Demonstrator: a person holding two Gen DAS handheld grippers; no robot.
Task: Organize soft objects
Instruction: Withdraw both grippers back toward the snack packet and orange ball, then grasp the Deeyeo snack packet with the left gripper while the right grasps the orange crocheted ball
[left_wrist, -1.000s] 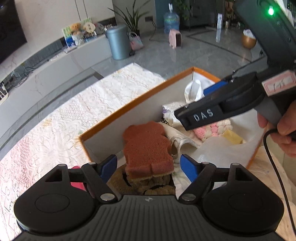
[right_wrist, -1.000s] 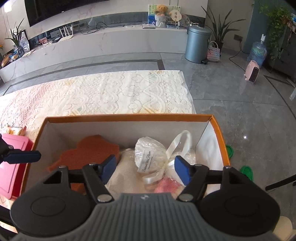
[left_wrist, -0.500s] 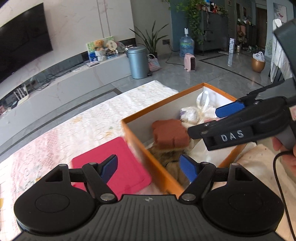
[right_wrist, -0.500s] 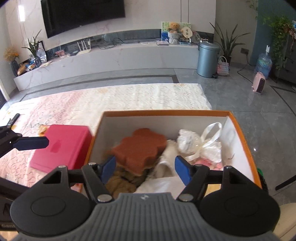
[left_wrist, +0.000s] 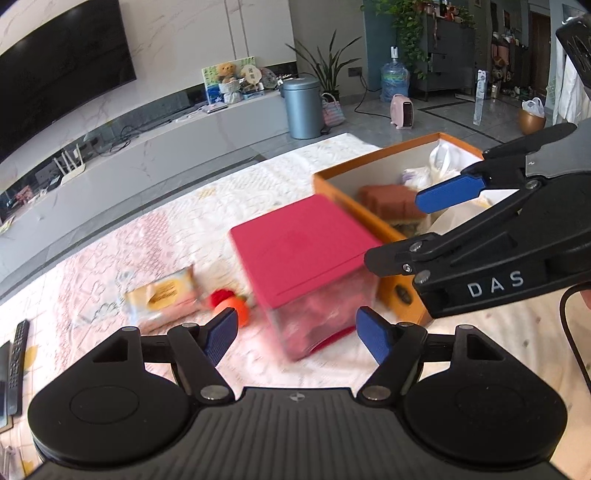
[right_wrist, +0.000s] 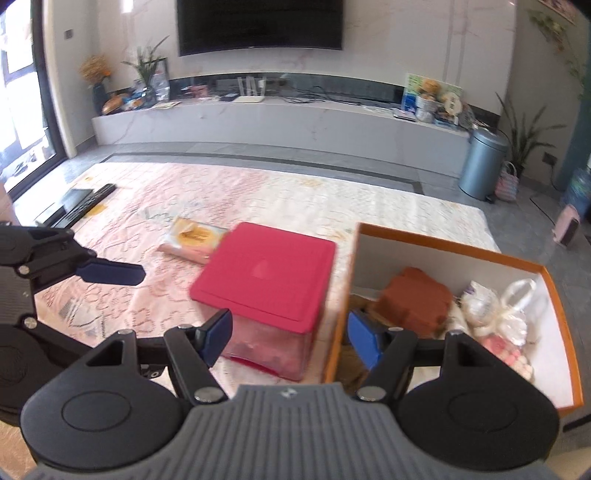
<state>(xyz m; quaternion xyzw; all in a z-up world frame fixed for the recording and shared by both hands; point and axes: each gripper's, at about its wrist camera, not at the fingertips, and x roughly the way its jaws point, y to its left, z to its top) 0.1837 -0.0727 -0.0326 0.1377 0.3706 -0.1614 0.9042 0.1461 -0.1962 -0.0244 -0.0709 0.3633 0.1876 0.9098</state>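
Both claws hang empty above the lace-covered surface (right_wrist: 332, 199), beside the boxes

The left claw (left_wrist: 297, 334) has its blue pads wide apart and closing slightly, nothing between them; below it at frame centre stands a clear container with a red lid (left_wrist: 299, 251). The right claw (right_wrist: 290, 334) is spread about as wide and grips nothing, framing the same container's near corner. Right of the container, just beside it, the orange-rimmed box (right_wrist: 436, 240) holds a brown sponge block (right_wrist: 417, 299), a tied white plastic bag (right_wrist: 513, 306) and pink-and-white soft pieces (right_wrist: 506, 350) at lower right. Left of the container in the left wrist view lie a packet of wipes (left_wrist: 162, 299) and a small red-orange toy (left_wrist: 229, 301), blurred. A remote control (left_wrist: 18, 347) rests at the far left edge
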